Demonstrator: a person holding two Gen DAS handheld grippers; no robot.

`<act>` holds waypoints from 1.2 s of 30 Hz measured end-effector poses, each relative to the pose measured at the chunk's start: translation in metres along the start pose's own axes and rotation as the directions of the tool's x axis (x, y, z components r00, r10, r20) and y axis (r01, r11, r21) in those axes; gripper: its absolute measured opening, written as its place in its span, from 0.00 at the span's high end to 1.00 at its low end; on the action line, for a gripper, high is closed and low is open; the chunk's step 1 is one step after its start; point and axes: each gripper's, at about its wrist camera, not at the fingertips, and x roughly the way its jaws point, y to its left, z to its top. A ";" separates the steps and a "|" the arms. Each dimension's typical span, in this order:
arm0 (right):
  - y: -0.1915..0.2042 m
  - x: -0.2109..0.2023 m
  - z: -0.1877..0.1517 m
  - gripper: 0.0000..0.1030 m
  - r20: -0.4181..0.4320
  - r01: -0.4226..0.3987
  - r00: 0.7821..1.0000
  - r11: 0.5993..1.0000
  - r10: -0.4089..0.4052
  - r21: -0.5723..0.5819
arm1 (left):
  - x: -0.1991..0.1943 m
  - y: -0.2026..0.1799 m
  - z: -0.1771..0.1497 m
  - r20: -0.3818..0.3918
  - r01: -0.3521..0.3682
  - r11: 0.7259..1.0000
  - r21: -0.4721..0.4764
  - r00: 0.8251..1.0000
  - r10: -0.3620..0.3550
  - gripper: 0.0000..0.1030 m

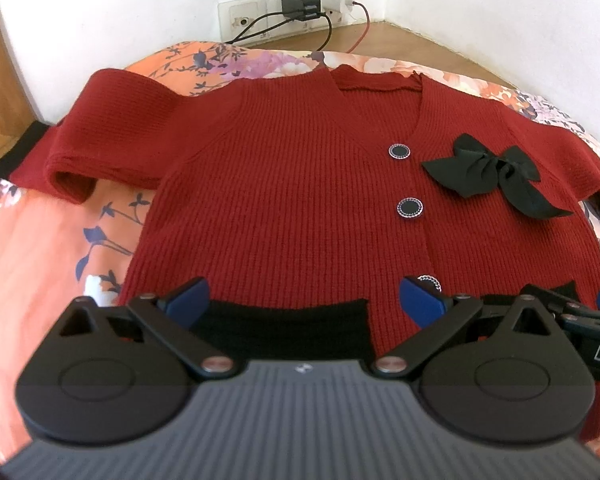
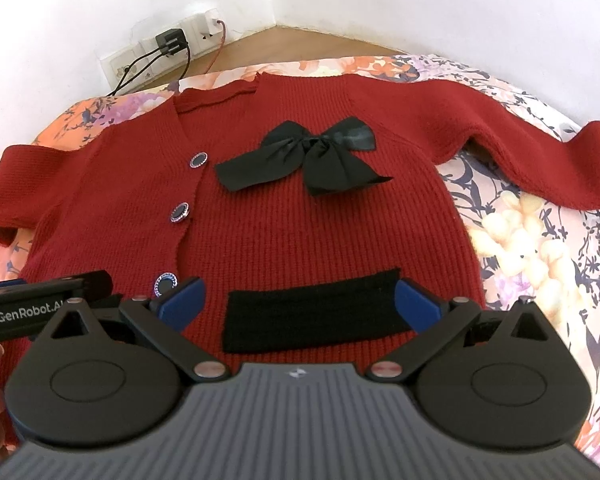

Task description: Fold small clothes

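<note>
Red ribbed-knit cardigan (image 1: 284, 184), black satin bow (image 2: 300, 160), 3 round buttons: flat, face-up on floral orange bedsheet (image 1: 32, 248), sleeves spread. Left gripper (image 1: 304, 300) and right gripper (image 2: 298, 300): jaws apart, empty, over hem pockets. Risk: bow bunching inside fold.

Cardigan (image 1: 284, 184): matt ribbed knit. Bow (image 2: 300, 160): smooth satin-like cloth, slight sheen. Buttons (image 1: 410, 208): glossy, metallic rims. Sheet (image 2: 540, 240): smooth printed cloth.

A floral bedsheet (image 1: 32, 248) in orange and lilac is spread below and around the claw. Far ahead, a black charger (image 1: 301, 7) is plugged into a white wall socket strip (image 1: 256, 16), with black and red cables (image 1: 362, 28) trailing over the wooden floor (image 1: 400, 36).
</note>
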 end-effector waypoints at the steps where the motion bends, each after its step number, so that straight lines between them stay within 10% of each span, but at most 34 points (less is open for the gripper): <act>1: 0.000 0.000 0.000 0.00 -0.001 0.001 1.000 1.000 -0.001 0.000 | 0.000 0.000 0.000 0.000 0.000 1.000 0.000 1.000 0.000 0.00; 36: -0.048 -0.022 0.022 0.00 0.115 0.095 0.985 0.965 -0.126 0.245 | 0.004 -0.004 0.020 -0.021 0.178 0.966 0.185 0.984 -0.178 0.00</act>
